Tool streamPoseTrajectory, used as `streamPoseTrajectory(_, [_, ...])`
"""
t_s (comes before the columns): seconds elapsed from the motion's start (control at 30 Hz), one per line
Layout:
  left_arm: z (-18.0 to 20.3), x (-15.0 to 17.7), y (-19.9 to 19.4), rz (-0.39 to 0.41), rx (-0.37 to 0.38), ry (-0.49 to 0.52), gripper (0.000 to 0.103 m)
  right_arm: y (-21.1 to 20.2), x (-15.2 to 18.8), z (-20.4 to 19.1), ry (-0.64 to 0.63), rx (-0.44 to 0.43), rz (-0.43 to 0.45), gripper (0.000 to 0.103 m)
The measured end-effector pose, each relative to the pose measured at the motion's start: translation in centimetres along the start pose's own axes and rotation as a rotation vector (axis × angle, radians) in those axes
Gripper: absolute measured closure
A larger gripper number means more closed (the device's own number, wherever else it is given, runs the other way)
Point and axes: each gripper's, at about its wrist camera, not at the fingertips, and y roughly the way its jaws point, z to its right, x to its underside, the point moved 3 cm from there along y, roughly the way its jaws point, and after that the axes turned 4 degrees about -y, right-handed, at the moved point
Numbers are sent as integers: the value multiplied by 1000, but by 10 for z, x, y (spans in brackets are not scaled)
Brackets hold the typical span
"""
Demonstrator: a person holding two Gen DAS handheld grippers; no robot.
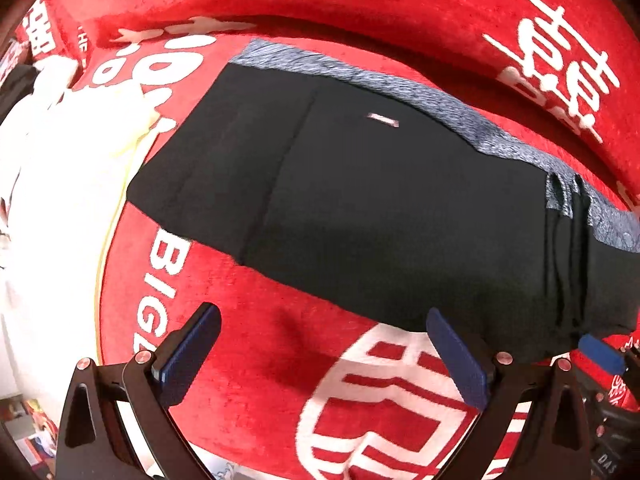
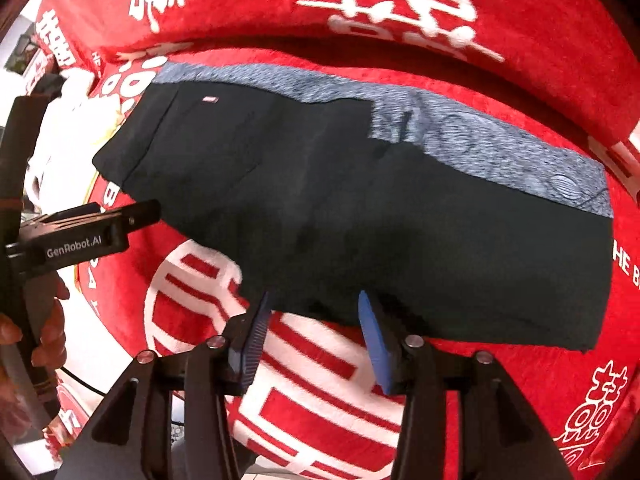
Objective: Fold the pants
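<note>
Left wrist view. Item: black soft-fabric pants with a grey-blue heathered waistband strip [image 1: 360, 200], lying flat in a compact, already doubled-over rectangle on a red plush blanket printed with white characters [image 1: 272, 360]. Far long edge shows the grey-blue strip; a small pale label sits on the top layer; stacked layer edges show at the right end. Left tool [image 1: 320, 356]: blue-padded fingers spread wide, nothing between them, hovering over the blanket just beside the near edge of the pants; the right pad seems to overlap that edge, contact uncertain. A white crumpled cloth [image 1: 52, 160] lies beside the left end of the pants.

Right wrist view. Same pants [image 2: 400, 220] seen across their width, grey-blue strip along the far side, near edge running just ahead of the fingers. Right tool [image 2: 316, 332]: moderately open, holding nothing, fingertips at the near black edge, apparently straddling it. The left tool [image 2: 80, 236] enters from the left, gripped in a bare hand [image 2: 48, 320].

Handling note, by judgement: light, limp, non-fragile; layers will slide and sag if lifted by one point. Best taken at two corners of one short end, pinching all layers together, then carried over evenly.
</note>
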Motion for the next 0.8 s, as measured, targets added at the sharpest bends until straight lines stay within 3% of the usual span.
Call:
streamPoseTrajectory(0.23, [-20,-1,3,-11,14,-31,0,20,-7,-22,-17,22,-51,51])
streamPoseTrajectory(0.8, [-55,-16,21,-28,77,-94,0,42,-9,-34,-66,75,-125,39])
